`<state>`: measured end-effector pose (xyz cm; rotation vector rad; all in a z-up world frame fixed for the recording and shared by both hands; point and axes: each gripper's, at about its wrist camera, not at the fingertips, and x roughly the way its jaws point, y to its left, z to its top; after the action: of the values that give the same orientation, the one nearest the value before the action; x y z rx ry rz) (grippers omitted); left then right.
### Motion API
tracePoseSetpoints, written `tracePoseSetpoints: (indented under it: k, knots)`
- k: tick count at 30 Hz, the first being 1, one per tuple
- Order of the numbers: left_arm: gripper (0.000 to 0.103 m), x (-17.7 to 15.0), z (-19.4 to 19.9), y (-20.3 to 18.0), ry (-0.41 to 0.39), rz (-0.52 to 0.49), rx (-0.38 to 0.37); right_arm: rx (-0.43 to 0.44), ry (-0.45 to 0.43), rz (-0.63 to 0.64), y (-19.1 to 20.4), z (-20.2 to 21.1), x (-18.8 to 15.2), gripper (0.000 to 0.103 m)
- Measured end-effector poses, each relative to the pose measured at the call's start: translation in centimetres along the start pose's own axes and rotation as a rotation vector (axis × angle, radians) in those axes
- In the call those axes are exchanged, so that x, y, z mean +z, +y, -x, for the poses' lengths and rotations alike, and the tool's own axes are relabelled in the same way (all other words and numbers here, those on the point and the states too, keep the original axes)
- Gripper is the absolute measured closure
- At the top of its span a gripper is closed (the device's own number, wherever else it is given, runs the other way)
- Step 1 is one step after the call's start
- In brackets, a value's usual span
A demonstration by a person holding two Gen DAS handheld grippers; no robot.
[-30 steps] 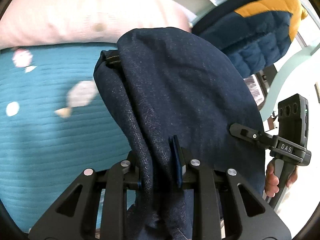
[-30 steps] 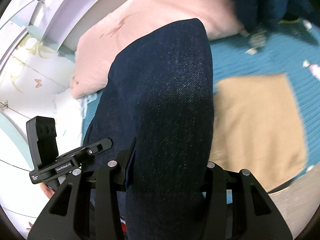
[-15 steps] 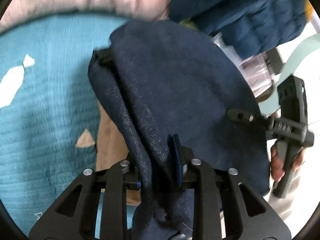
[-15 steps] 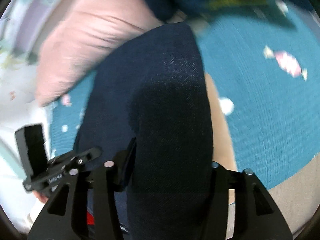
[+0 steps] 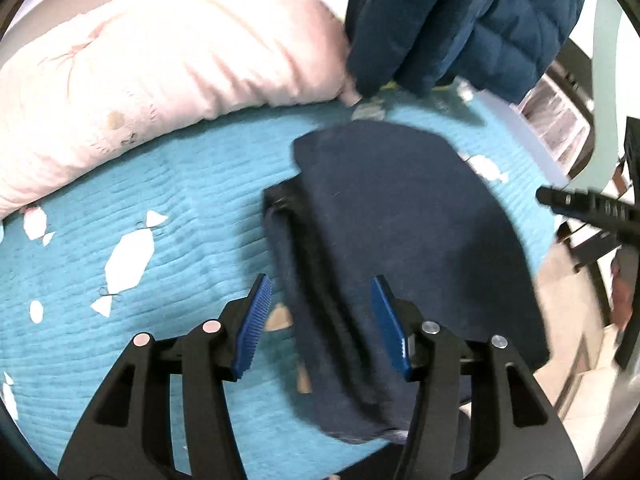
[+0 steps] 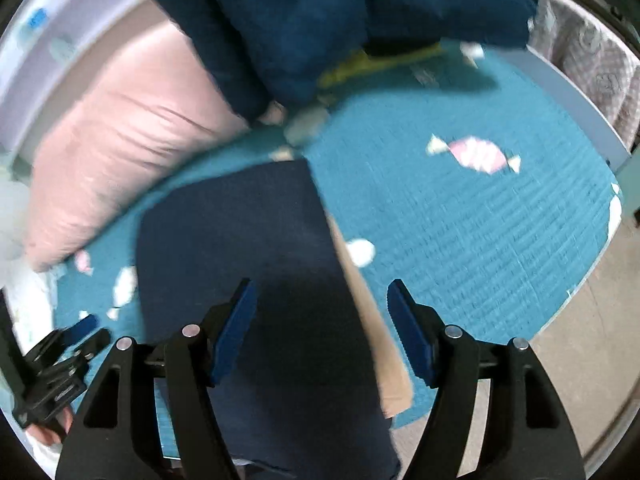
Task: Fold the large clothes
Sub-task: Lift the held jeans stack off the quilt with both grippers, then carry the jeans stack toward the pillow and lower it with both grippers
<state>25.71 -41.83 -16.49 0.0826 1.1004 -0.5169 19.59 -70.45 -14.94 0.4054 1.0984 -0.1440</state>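
The folded dark denim garment (image 5: 392, 232) lies on the teal bed cover (image 5: 180, 184), on top of a folded tan garment (image 6: 372, 320) whose edge shows at its side. My left gripper (image 5: 320, 320) hovers over its near end; the jaws are opening and the blue pads stand clear of the cloth between them. In the right wrist view the denim garment (image 6: 240, 248) runs under my right gripper (image 6: 320, 328), whose jaws are also opening with the pads off the fabric. The other gripper (image 5: 592, 208) shows at the right edge of the left wrist view.
A pink pillow (image 5: 152, 64) lies along the far side of the bed. A navy quilted jacket (image 5: 460, 20) with a yellow patch (image 6: 380, 64) sits at the far right. The bed's edge and floor (image 6: 580, 340) are at right; a patterned basket (image 6: 592, 68) stands beyond.
Both grippers carried the denim garment across the bed, lowered it onto the tan garment and opened off it. Before, each was shut on the cloth held up in the air.
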Motion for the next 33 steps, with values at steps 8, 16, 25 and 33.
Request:
tracePoseSetpoints:
  k: [8,16,25,33]
  knots:
    - [0.102,-4.5,-6.6,-4.3,0.18,-0.058,-0.016,-0.095,0.157,0.053,1.8,-4.4,-5.9,0.087]
    - [0.101,-5.9,-8.0,-4.9,0.142,-0.079,0.04,-0.092,0.159,-0.05,-0.1,-6.5,-7.7,0.087]
    - [0.101,-8.3,-6.0,-5.9,0.096,-0.078,0.09,-0.117,0.158,-0.097,-0.8,-4.2,-10.2,0.085]
    - [0.101,-9.7,-7.5,-6.5,0.052,-0.175,0.153,-0.141,0.197,-0.122,-1.1,-6.9,-10.7,0.082]
